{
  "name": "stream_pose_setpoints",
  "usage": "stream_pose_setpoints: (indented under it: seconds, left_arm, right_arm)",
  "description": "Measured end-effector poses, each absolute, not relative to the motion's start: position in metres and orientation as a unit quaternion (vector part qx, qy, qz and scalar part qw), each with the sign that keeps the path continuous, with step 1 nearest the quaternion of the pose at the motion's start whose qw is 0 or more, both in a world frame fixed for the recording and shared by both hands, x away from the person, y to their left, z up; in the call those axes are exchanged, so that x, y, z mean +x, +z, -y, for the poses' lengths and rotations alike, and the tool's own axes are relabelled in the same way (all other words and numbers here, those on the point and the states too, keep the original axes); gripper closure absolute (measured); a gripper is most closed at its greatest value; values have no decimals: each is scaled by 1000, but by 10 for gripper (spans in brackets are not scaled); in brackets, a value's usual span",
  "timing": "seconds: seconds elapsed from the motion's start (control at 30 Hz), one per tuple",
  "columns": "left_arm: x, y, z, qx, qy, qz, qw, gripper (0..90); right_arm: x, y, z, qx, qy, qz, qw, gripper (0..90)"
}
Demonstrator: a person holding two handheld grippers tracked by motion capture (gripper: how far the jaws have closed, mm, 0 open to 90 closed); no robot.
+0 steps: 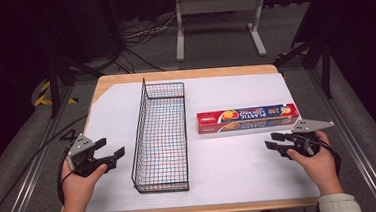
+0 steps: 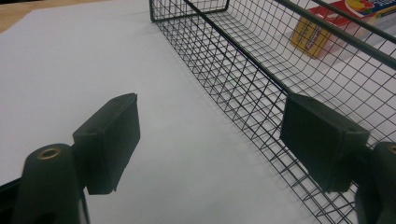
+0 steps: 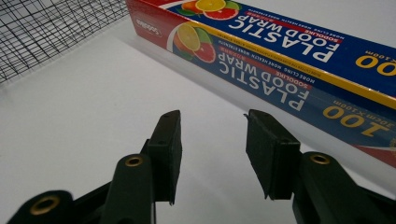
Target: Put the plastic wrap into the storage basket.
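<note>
A long box of plastic food wrap [image 1: 247,120] is laid flat on the white sheet [image 1: 231,173] covering the tabletop [image 1: 184,74], just right of a wire basket [image 1: 161,138] that is set lengthwise down the middle; the two are placed side by side, apparently so that the box can be lifted across into the basket. The right gripper [image 1: 274,146] is held low just in front of the box's right end, and its jaws are parted with nothing between them, pointed at the box's long front face, as if lined up for a grasp not yet made. The left gripper [image 1: 110,151] is held just left of the basket, its jaws spread wide and released, with bare sheet between them; it is probably kept there to steady the basket or simply to wait. The box is seen as a slim carton with a red end panel, a blue body edged in yellow, citrus slices pictured near the red end, and "PLASTIC FOOD WRAP" printed in white along its faces.
</note>
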State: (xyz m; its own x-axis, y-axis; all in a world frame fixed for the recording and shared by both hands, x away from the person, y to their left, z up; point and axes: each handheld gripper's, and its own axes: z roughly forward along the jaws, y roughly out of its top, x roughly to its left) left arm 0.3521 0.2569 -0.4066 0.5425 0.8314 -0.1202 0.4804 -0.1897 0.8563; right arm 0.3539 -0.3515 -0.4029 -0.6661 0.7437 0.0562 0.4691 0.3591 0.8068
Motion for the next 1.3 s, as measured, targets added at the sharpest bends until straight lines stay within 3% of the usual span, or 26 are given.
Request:
stream_pose_setpoints:
  seconds: [0.47,0.97,1.3]
  left_arm:
    - [356,-403,-254,754,197,-439,448,185]
    - [356,-404,-257,754,201,-439,445,182]
    - [353,-405,-259,755,199,-442,441,179]
  right_arm:
    - [376,-375,353,385,414,-811,152,625]
    - [457,-343,354,439,335,-822,143,824]
    - [491,-345,359,481,319,-802,154,872]
